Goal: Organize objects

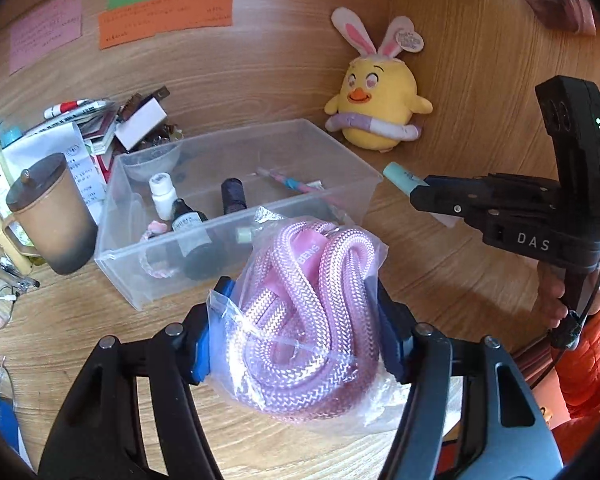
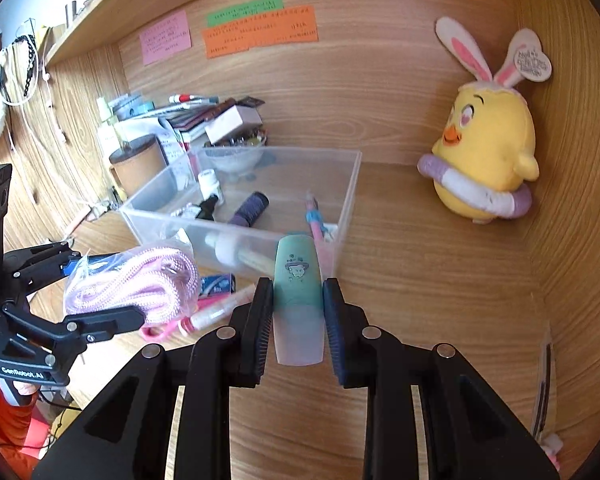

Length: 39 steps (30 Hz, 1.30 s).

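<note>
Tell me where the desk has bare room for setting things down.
Bare wood lies between the clear bin and the chick plush, running forward to the right gripper. The bin's middle floor is open too. Crowded: the pile behind the brown mug, and the desk under the bagged pink rope.

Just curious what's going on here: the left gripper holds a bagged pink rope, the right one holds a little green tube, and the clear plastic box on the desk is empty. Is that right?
Nearly. The clear plastic box is not empty: the right wrist view shows small bottles and a pen inside. As you said, the left gripper holds the bagged pink rope and the right gripper holds the green tube.
</note>
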Each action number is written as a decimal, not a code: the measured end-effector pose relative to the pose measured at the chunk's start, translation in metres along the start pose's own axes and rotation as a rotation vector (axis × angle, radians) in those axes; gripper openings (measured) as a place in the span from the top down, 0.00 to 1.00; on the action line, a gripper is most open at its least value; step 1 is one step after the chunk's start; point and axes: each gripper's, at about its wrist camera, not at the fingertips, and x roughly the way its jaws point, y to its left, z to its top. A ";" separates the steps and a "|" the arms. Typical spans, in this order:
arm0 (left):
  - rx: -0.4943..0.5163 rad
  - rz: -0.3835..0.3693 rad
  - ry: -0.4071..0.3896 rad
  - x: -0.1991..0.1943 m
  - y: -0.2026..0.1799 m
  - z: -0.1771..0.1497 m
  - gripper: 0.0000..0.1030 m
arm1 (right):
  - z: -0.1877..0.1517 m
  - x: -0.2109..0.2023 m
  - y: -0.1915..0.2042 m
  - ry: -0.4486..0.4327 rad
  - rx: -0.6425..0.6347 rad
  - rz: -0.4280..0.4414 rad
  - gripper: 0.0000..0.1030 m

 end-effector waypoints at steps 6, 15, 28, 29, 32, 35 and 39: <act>-0.022 0.022 -0.050 0.000 0.024 0.022 0.87 | 0.017 0.008 0.005 -0.017 -0.019 0.010 0.78; -0.043 -0.002 0.073 0.018 0.038 0.006 0.47 | 0.021 0.031 0.012 0.014 -0.033 0.039 0.78; -0.100 0.054 0.222 0.053 0.041 -0.040 0.24 | 0.043 0.062 0.013 0.049 -0.033 0.027 0.78; -0.089 0.061 0.205 0.050 0.039 -0.040 0.33 | 0.044 0.064 0.014 0.053 -0.034 0.025 0.78; -0.067 0.080 0.161 0.042 0.036 -0.042 0.45 | 0.049 0.075 0.012 0.072 -0.028 0.024 0.78; -0.065 0.089 0.148 0.035 0.034 -0.046 0.49 | 0.053 0.088 0.010 0.099 -0.022 0.025 0.78; -0.085 0.087 0.118 0.020 0.036 -0.045 0.61 | 0.054 0.104 0.010 0.135 -0.025 0.019 0.78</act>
